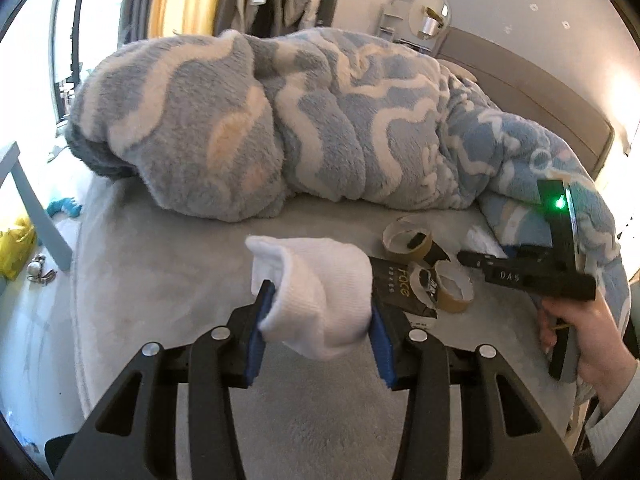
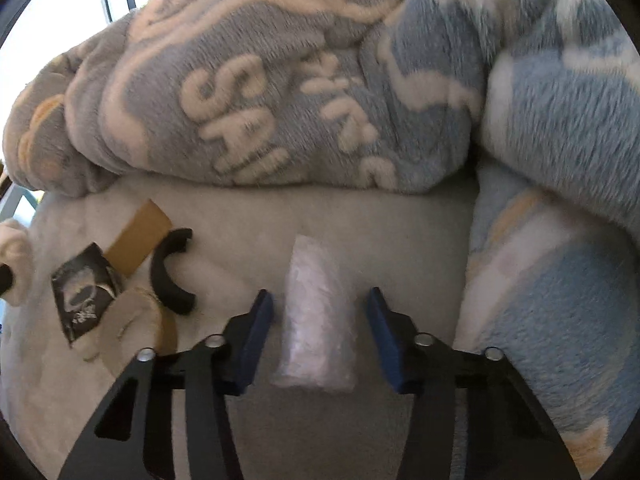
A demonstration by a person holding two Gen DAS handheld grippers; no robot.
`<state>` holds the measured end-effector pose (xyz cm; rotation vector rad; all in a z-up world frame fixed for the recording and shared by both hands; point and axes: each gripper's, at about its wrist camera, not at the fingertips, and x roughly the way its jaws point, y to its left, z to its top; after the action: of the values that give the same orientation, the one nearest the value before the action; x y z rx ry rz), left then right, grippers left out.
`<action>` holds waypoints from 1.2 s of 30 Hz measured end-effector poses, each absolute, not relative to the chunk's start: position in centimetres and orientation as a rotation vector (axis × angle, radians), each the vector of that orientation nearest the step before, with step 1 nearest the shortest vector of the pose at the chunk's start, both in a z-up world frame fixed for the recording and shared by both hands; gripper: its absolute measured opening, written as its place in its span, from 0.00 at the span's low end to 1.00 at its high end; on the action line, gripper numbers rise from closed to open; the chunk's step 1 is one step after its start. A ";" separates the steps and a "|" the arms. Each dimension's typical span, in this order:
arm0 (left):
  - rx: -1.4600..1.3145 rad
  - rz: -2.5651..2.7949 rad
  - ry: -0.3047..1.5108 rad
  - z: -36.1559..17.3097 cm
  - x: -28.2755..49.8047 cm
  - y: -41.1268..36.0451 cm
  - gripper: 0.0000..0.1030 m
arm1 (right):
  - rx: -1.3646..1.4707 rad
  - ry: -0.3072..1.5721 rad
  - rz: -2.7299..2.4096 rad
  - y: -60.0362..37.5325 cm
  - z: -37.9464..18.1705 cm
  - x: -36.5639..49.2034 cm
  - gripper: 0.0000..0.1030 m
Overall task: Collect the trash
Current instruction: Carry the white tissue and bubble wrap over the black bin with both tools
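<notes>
My left gripper (image 1: 320,326) is shut on a rolled white sock (image 1: 316,292), held up above the grey bed cover (image 1: 160,272). Just past it lie a black packet (image 1: 396,288) and two cardboard tape cores (image 1: 406,240) (image 1: 452,286). In the right wrist view my right gripper (image 2: 318,316) is open, pointing down at the bed. A white crumpled wad (image 2: 316,320) lies between its blue pads (image 2: 380,328), with a thin gap on each side. To its left lie a black curved piece (image 2: 170,272), a brown cardboard core (image 2: 136,236) and the black packet (image 2: 84,296).
A thick blue and white fleece blanket (image 1: 300,120) is heaped across the bed behind the trash and along the right side (image 2: 560,280). A hand (image 1: 580,320) holds the right gripper's body (image 1: 532,276). On the floor at left lie a yellow bag (image 1: 14,248) and a grey chair leg (image 1: 36,208).
</notes>
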<state>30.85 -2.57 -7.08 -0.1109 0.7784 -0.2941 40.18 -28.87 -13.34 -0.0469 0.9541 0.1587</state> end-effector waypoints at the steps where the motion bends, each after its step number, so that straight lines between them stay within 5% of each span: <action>1: -0.114 -0.289 0.776 -6.9 30.7 -2.5 0.46 | -0.044 0.956 0.151 -29.0 -13.4 40.1 0.37; 2: -0.118 -0.285 0.774 -6.8 30.4 -2.4 0.46 | -0.037 0.954 0.145 -29.0 -13.4 40.1 0.30; 6: -0.118 -0.239 0.768 -6.7 29.3 -1.8 0.46 | -0.021 0.918 0.125 -28.8 -12.5 39.2 0.28; 36: -0.130 -0.035 0.724 -4.9 17.9 9.2 0.46 | 0.000 0.723 0.445 -10.4 -2.2 26.3 0.28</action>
<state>17.93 9.24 -4.90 -0.1295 0.7237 -0.0353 26.28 -10.39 -2.19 0.0002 0.7228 0.4451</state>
